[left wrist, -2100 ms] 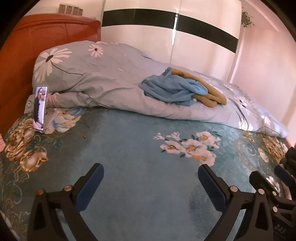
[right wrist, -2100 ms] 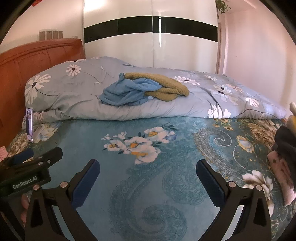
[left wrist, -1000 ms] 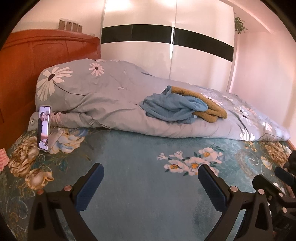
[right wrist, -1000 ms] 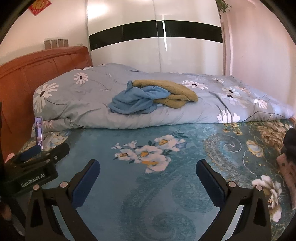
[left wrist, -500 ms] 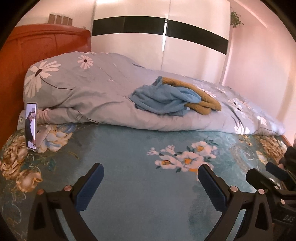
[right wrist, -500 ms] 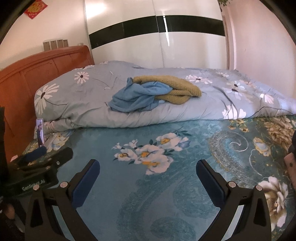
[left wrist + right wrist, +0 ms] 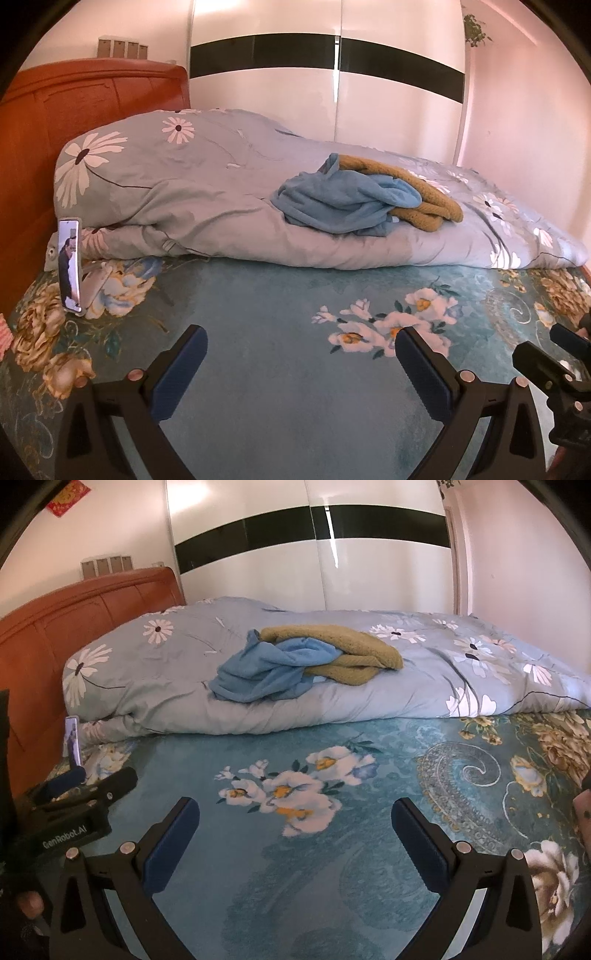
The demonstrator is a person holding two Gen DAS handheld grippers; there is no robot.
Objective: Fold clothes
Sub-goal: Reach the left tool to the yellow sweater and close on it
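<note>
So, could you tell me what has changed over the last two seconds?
Only the views drifted slightly; nothing was grasped or released. The left gripper and right gripper stay open over the bedspread, and the blue garment and tan garment remain crumpled on the duvet.

Both my wrist cameras sit low over the bed [image 7: 280, 369], facing the quilt [image 7: 258, 701] and wardrobe [image 7: 332, 92] (largely overlapping views).

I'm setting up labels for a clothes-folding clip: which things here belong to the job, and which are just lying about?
For the job:
crumpled blue fabric garment
mustard-yellow knitted garment
left gripper, open
right gripper, open

Just lying about:
grey daisy-print quilt
propped-up phone
teal floral bedspread
</note>
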